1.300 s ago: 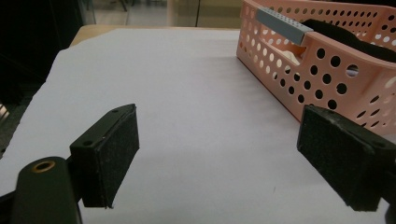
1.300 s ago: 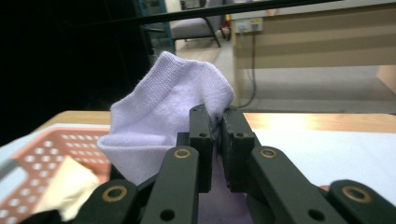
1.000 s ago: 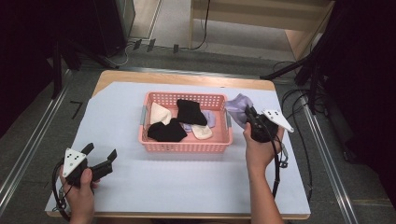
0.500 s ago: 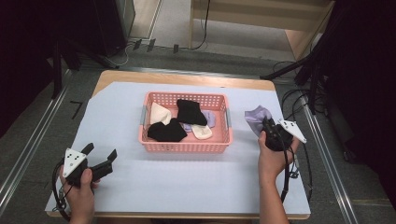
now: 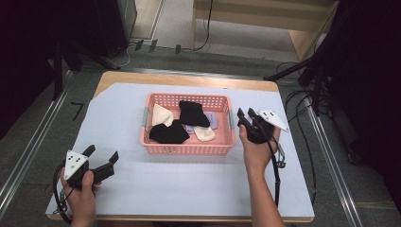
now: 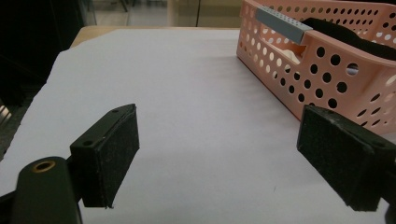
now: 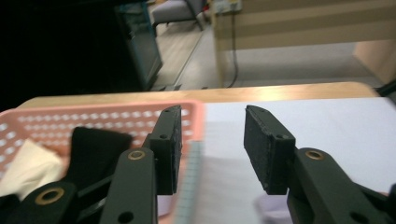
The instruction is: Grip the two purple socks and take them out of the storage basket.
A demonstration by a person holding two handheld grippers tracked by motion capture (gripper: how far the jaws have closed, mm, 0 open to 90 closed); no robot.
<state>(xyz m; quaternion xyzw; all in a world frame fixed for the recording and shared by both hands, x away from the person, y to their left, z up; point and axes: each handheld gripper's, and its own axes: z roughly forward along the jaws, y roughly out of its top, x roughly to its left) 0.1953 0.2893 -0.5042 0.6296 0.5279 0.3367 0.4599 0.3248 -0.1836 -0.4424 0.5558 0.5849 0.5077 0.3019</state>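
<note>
a white sheet covers the bench [image 5: 156, 189]. both jaws gape empty: right hand-held gripper [image 5: 249, 117] at the pink basket [image 5: 189, 149], left hand-held gripper [image 5: 101, 158] near the bench's front-left corner. reach in slowly, grab one sock [image 5: 193, 113].

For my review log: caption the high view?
Pink basket of socks; open hand-held grippers at left and right.

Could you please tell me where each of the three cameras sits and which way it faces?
High view: above the person's side, looking forward and down at the pink perforated plastic basket; forearms and hands show.
Left gripper view: on the left gripper, low over the white sheet; black jaws apart.
Right gripper view: on the right gripper, beside the basket's end.
All share the basket.
</note>
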